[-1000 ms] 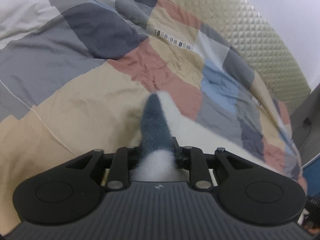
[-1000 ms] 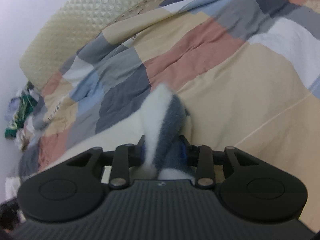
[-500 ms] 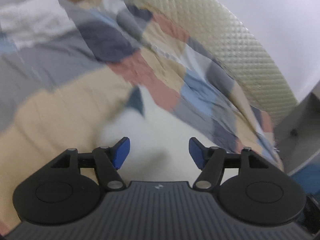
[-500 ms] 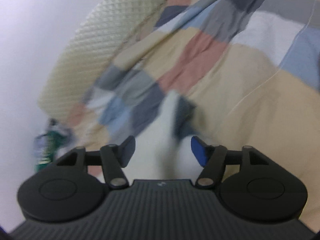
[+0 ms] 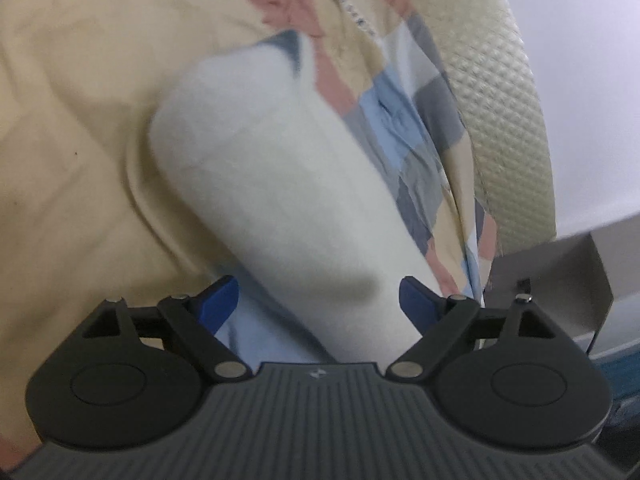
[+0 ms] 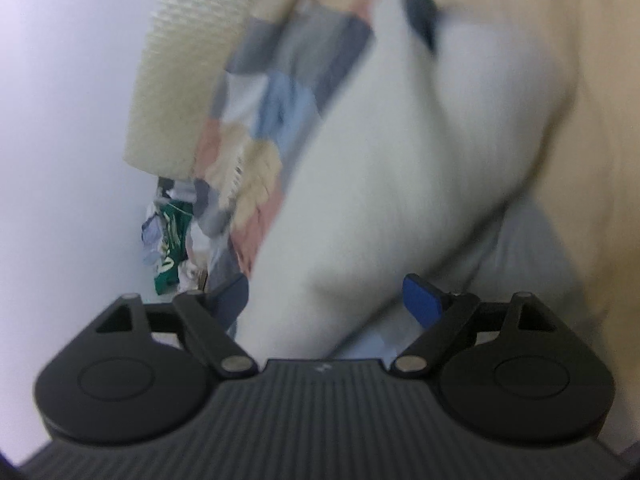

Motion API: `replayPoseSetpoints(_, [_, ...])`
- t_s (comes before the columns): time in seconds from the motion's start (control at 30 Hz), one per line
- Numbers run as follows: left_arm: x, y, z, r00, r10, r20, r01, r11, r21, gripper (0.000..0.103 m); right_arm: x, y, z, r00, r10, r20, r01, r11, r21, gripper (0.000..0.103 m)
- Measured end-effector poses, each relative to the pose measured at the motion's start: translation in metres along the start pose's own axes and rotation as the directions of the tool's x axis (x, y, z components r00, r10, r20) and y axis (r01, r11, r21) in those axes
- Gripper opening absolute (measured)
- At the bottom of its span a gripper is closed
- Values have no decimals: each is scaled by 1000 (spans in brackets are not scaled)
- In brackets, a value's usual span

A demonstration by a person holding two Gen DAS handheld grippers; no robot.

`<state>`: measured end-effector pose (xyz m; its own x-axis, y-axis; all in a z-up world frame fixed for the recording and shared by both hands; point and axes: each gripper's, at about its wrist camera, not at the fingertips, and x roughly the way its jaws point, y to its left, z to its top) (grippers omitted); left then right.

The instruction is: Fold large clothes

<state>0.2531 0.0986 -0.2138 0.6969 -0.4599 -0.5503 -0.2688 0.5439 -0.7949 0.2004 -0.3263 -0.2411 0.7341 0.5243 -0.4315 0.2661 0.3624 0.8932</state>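
A fluffy white garment with a dark grey-blue patch at its far end lies folded on the patchwork bed cover. It also shows in the right wrist view, blurred. My left gripper is open above the garment's near end, blue pads wide apart, holding nothing. My right gripper is open too, over the garment's near end, and empty.
A cream quilted headboard curves along the bed's far side. A grey bedside unit stands at the right of the left wrist view. A pile of clothes and a green bag lies by the wall.
Both grippers have let go of the garment's corners, opened wide and pulled back. The garment now lies flat on the bed.
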Motion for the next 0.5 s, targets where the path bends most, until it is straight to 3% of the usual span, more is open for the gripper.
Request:
replayPoseSetpoints(0.13, [19,17,16,998,-48,31,50,996,-73,89,9,-20,6,997,-50,58,44,995,93,87])
replayPoseSetpoints(0.3, [23,31,34,987,-121,105,136,980,-146,89,3,-29,25,982,2,190,-27,991,127,86])
replayPoseSetpoints(0.37, [23,31,40,986,-118,116,134,980,-147,89,4,-27,30,978,15,210,-43,991,128,86])
replayPoseSetpoints(0.5, [36,37,45,988,-97,119,115,981,-153,88,22,-31,35,974,-63,216,46,995,86,86])
